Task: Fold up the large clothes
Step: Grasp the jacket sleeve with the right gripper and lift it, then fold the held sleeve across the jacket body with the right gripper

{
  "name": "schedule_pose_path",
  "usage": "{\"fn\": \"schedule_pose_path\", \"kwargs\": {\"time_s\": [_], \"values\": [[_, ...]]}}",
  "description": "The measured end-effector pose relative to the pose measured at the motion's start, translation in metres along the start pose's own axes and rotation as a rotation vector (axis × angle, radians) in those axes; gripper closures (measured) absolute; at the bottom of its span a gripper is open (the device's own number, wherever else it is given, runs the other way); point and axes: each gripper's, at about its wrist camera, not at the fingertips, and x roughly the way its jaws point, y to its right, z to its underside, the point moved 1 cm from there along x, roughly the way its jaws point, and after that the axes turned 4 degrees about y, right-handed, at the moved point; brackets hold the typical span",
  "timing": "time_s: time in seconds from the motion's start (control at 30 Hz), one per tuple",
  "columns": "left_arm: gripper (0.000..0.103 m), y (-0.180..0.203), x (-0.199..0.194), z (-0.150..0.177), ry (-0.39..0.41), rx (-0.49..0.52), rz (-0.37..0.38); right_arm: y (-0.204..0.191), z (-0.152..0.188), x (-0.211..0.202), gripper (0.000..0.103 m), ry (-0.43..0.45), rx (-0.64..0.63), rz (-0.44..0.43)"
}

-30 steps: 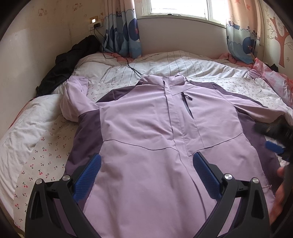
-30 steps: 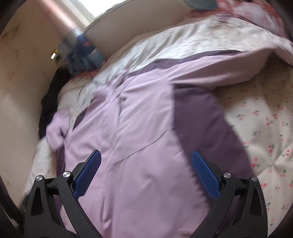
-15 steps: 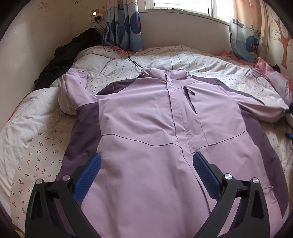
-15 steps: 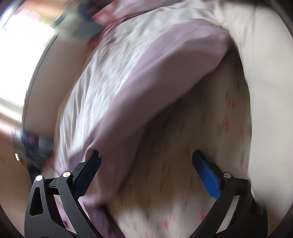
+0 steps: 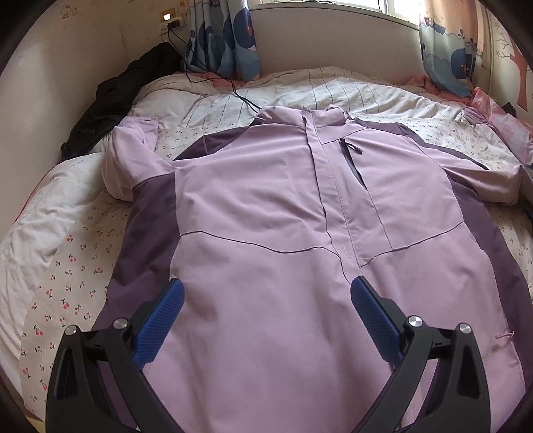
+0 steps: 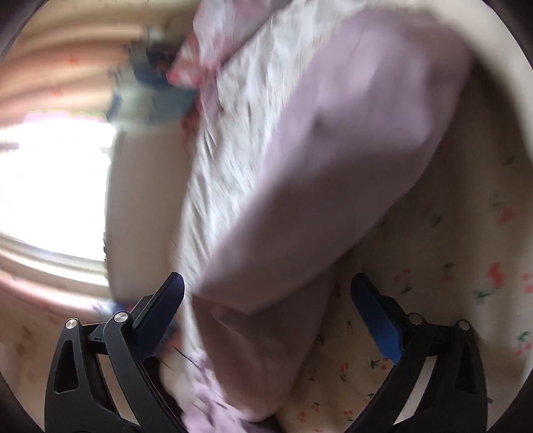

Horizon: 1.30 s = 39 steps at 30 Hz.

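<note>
Two views are covered. From the left wrist, the lilac jacket (image 5: 283, 216) is seen spread front-up across the bed (image 5: 60, 239), and the left gripper (image 5: 266, 299) is held above its hem, jaws wide, empty. From the right wrist, blurred, the right gripper (image 6: 266, 296) is poised at a sleeve (image 6: 316, 186), jaws wide with nothing clamped. The cuff should probably be pinched squarely before it is carried across the jacket's chest.

Soft daylight from the window (image 5: 383, 5) at the bed's head; left wrist view sharp, with dark fisheye corners. Right wrist view heavily motion-blurred, window (image 6: 50, 186) blown out white, jacket sleeve (image 6: 333, 173) smeared.
</note>
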Motion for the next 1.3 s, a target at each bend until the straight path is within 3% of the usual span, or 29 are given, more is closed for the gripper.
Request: {"fn": "schedule_pose_path", "kwargs": {"time_s": [0.03,0.1,0.27,0.3,0.33,0.4,0.43,0.5,0.6,0.63,0.8,1.0,1.17,1.3], "values": [[0.007,0.000,0.000,0.001,-0.001,0.002,0.000,0.000,0.000,-0.007,0.006,0.021,-0.010,0.001],[0.007,0.001,0.001,0.002,-0.006,0.001,0.007,0.006,-0.006,-0.003,0.006,0.013,-0.023,0.089],[0.007,0.003,0.002,0.002,-0.008,0.009,-0.004,0.015,-0.034,0.007,0.006,0.075,-0.043,0.131],[0.007,0.003,0.003,0.002,-0.009,0.008,-0.006,0.013,-0.038,0.009,0.013,0.095,-0.072,0.141],[0.007,0.002,0.004,0.002,-0.010,0.007,-0.010,0.011,-0.039,0.009,0.040,0.107,-0.093,0.153],[0.007,0.003,0.006,0.002,-0.009,0.012,-0.027,0.001,-0.040,0.012,0.068,0.083,-0.116,0.108],[0.007,0.003,0.007,0.002,-0.010,0.015,-0.037,-0.007,-0.042,0.011,0.075,0.078,-0.146,0.085],[0.007,0.003,0.008,0.003,-0.012,0.017,-0.046,-0.019,-0.048,0.010,0.076,0.075,-0.238,0.039],[0.007,0.006,0.005,0.003,0.006,0.033,-0.058,-0.062,-0.029,0.010,0.076,0.063,-0.512,0.027],[0.007,0.007,0.004,0.004,0.010,0.038,-0.062,-0.070,-0.029,0.014,0.076,0.054,-0.545,0.019],[0.007,0.008,0.003,0.004,0.012,0.050,-0.063,-0.050,-0.022,0.011,0.076,0.033,-0.499,0.057],[0.007,0.007,0.002,0.004,0.016,0.037,-0.059,-0.042,-0.055,0.049,0.083,0.038,-0.434,0.078],[0.007,0.007,0.002,0.003,0.017,0.041,-0.060,-0.076,-0.057,0.049,0.084,0.049,-0.464,0.018],[0.007,0.007,0.001,0.002,0.021,0.036,-0.059,-0.117,-0.043,0.039,0.086,0.045,-0.510,-0.079]]}}
